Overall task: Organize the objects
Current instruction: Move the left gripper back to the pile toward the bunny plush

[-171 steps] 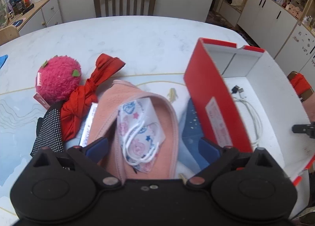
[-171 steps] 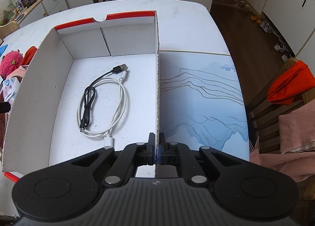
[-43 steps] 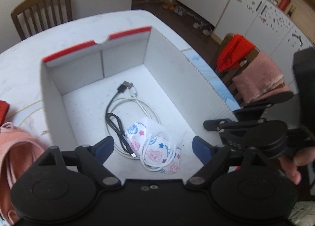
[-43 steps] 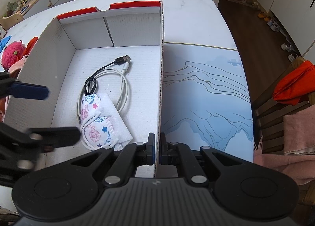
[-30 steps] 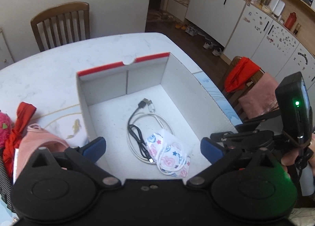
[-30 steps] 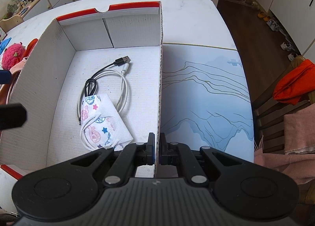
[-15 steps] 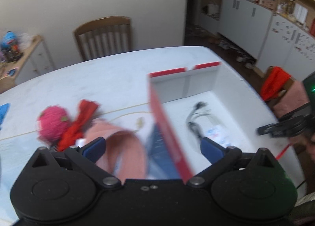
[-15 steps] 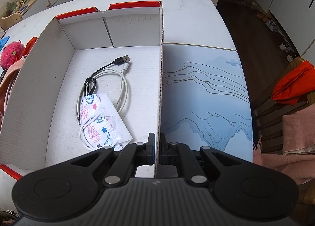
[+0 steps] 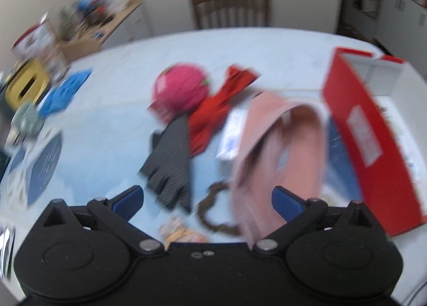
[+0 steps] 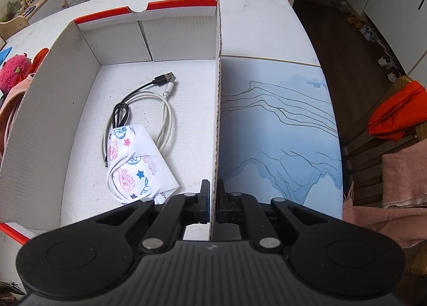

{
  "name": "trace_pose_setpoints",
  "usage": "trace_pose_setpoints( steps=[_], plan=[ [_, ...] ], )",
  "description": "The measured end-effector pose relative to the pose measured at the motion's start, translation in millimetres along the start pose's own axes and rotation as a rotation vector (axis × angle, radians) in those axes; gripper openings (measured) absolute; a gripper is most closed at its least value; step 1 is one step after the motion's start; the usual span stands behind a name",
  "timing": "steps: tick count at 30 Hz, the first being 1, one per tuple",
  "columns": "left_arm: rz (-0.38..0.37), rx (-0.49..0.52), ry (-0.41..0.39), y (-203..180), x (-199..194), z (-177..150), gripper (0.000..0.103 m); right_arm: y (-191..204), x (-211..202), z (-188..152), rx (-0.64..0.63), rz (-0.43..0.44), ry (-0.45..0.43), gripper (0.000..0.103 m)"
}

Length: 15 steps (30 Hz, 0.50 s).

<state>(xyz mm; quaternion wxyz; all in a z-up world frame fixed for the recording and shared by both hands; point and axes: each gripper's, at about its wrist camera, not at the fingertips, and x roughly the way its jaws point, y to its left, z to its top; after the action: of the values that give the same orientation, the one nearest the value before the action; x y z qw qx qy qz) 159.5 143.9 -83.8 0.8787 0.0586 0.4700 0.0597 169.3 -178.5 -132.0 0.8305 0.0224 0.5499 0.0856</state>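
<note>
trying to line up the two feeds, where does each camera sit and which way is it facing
Left wrist: on the open left gripper, looking down, blurred, at the pink pouch, black glove and pink ball beside the box.
Right wrist: on the right gripper, shut on the box wall, looking down at the cables and mask inside.
Shared: the box, pink ball, table.

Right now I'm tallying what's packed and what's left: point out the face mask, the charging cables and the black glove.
face mask (image 10: 138, 164): right wrist view, printed front.
charging cables (image 10: 166, 116): right wrist view, white loop.
black glove (image 9: 172, 156): left wrist view, palm.
</note>
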Motion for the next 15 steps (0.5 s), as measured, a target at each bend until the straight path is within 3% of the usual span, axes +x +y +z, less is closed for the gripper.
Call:
trace_pose_setpoints(
  steps=[6, 15],
  plan=[
    [0.119, -0.136, 0.084, 34.7, 28.1, -27.0, 0.102, 0.9, 1.6, -1.2, -0.005, -0.003, 0.009, 0.003],
    [0.108, -0.213, 0.127, 35.7, 53.0, -45.5, 0.101, 2.5, 6.0, -2.4, -0.013, -0.007, 0.025, 0.003]
  ],
)
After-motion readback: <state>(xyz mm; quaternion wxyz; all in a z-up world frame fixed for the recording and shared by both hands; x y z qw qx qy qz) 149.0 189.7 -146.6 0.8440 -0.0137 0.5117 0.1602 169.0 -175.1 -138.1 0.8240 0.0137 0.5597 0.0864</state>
